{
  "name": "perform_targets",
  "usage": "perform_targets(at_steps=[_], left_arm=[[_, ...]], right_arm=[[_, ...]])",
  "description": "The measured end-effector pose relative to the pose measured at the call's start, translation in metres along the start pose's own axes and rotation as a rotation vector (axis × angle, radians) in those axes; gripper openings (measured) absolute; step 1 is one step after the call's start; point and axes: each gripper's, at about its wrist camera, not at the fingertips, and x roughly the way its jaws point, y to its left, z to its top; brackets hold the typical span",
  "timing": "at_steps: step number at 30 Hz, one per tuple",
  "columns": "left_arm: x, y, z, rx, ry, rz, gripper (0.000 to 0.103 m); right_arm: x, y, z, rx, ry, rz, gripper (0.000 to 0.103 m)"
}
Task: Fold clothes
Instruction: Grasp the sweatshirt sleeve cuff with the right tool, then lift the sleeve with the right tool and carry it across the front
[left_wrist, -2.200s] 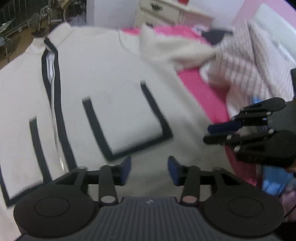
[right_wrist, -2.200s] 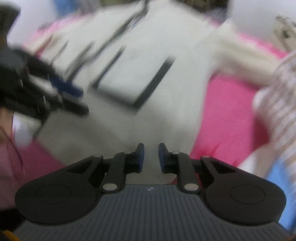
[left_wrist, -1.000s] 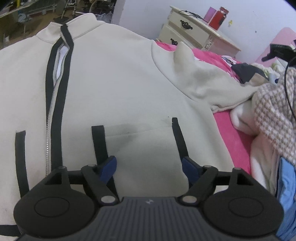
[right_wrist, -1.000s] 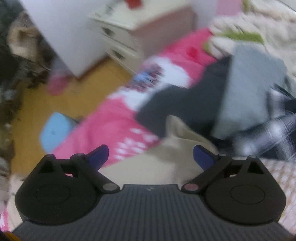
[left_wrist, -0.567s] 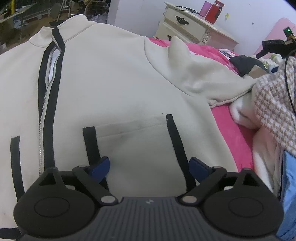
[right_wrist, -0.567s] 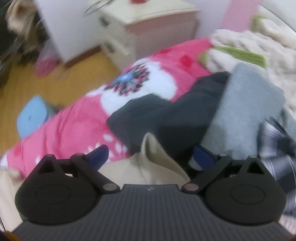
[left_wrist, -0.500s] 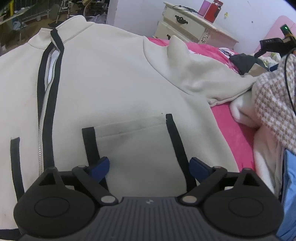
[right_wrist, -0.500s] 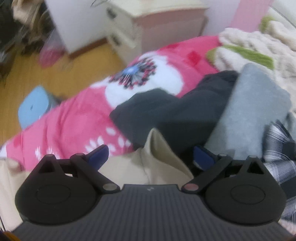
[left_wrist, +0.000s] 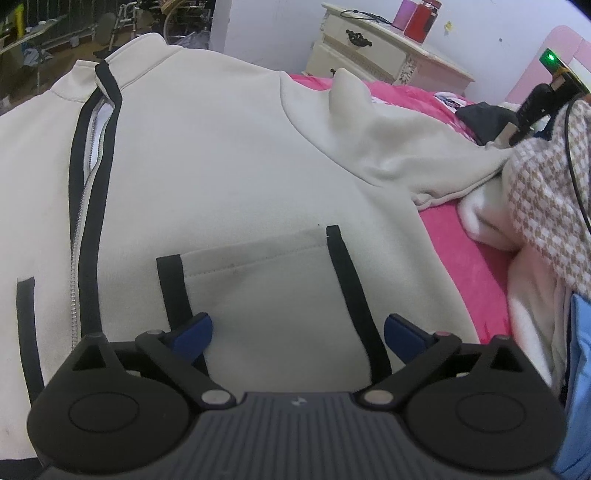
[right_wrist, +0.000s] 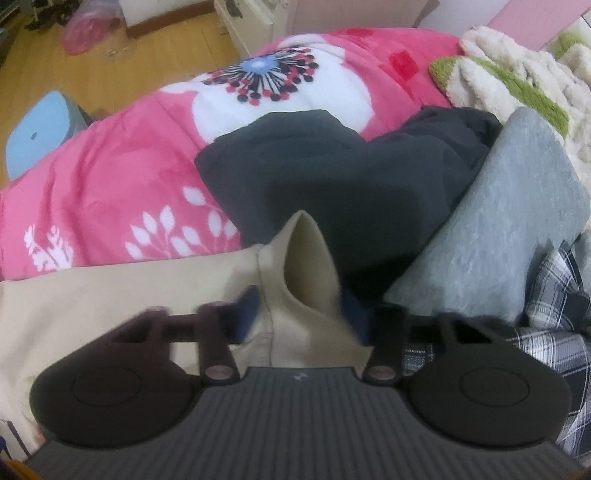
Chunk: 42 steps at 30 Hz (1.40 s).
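Left wrist view: the left hand-held gripper (left_wrist: 297, 332) hangs over the lower front of a cream zip-up jacket (left_wrist: 221, 155), its blue-padded jaws spread wide and having just been opening, with nothing between them but the cloth lying below. The jacket lies front-up, spread flat on a bed with a pink blanket (left_wrist: 469, 254). A black-trimmed patch pocket (left_wrist: 266, 291) sits directly ahead of the jaws. The black-edged zipper (left_wrist: 86, 206) runs up the left part of the view to the stand-up collar (left_wrist: 136, 55). The jacket's sleeve (left_wrist: 406, 147) trails to the right toward a houndstooth garment (left_wrist: 546, 206). A cream nightstand (left_wrist: 373, 55) stands beyond the bed.

Right wrist view: the right hand-held gripper (right_wrist: 303, 317) points steeply down at the sleeve's cuff end (right_wrist: 306, 266). Its jaws have just been closing and now stand narrow, with the cream cuff cloth bunched between the blue pads and rising in a peak above them. The fingers are motion-blurred, but the pads appear pressed against the cloth on both sides. Beyond the cuff lie a dark grey garment (right_wrist: 332, 158), a light grey garment (right_wrist: 509, 221) and a plaid garment (right_wrist: 550, 317), all on the pink floral blanket (right_wrist: 122, 173). A light blue stool (right_wrist: 37, 129) stands on the wooden floor (right_wrist: 55, 74).
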Motion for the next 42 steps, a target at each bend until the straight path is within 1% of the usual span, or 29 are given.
perform_targets(at_steps=[1,2,6,9,13,17,20,25,27,30,34,38,40,42], left_arm=[[0.000,0.000,0.000,0.001,0.000,0.001,0.101],[0.000,0.000,0.000,0.002,-0.001,0.001,0.101],[0.000,-0.001,-0.002,0.016,-0.002,0.006,0.101],[0.000,-0.001,-0.002,0.016,-0.003,0.007,0.101],[-0.001,-0.002,-0.001,0.017,-0.002,0.006,0.101],[-0.001,0.000,-0.001,0.015,-0.003,0.001,0.101],[-0.002,0.000,-0.001,0.014,-0.004,0.000,0.101],[-0.002,-0.001,-0.002,0.018,-0.008,0.001,0.101],[-0.002,-0.002,-0.003,0.026,-0.011,0.002,0.101],[-0.002,-0.003,-0.004,0.042,-0.014,0.008,0.101],[-0.002,-0.003,-0.005,0.052,-0.017,0.007,0.101],[-0.003,-0.003,-0.005,0.052,-0.017,0.007,0.101],[-0.003,-0.007,-0.003,0.088,0.003,0.017,0.101],[-0.005,-0.009,-0.001,0.127,0.034,0.019,0.101]], right_arm=[[-0.001,-0.001,-0.001,0.002,-0.004,0.005,0.020],[-0.002,-0.002,-0.001,0.007,-0.013,0.011,0.014],[-0.013,-0.002,-0.005,0.003,-0.077,0.037,0.007],[-0.028,-0.002,-0.007,0.003,-0.139,0.065,0.006],[-0.053,0.006,-0.011,-0.007,-0.222,0.148,0.006],[-0.085,0.030,-0.020,-0.021,-0.284,0.297,0.006],[-0.109,0.061,-0.030,-0.079,-0.309,0.420,0.006],[-0.142,0.124,-0.059,-0.198,-0.320,0.622,0.006],[-0.147,0.148,-0.073,-0.232,-0.303,0.711,0.006],[-0.144,0.185,-0.097,-0.278,-0.250,0.817,0.006],[-0.119,0.230,-0.126,-0.315,-0.180,0.899,0.006],[-0.085,0.256,-0.142,-0.298,-0.171,0.895,0.006],[-0.064,0.262,-0.150,-0.247,-0.160,0.894,0.009],[-0.041,0.264,-0.156,-0.177,-0.120,0.907,0.010]])
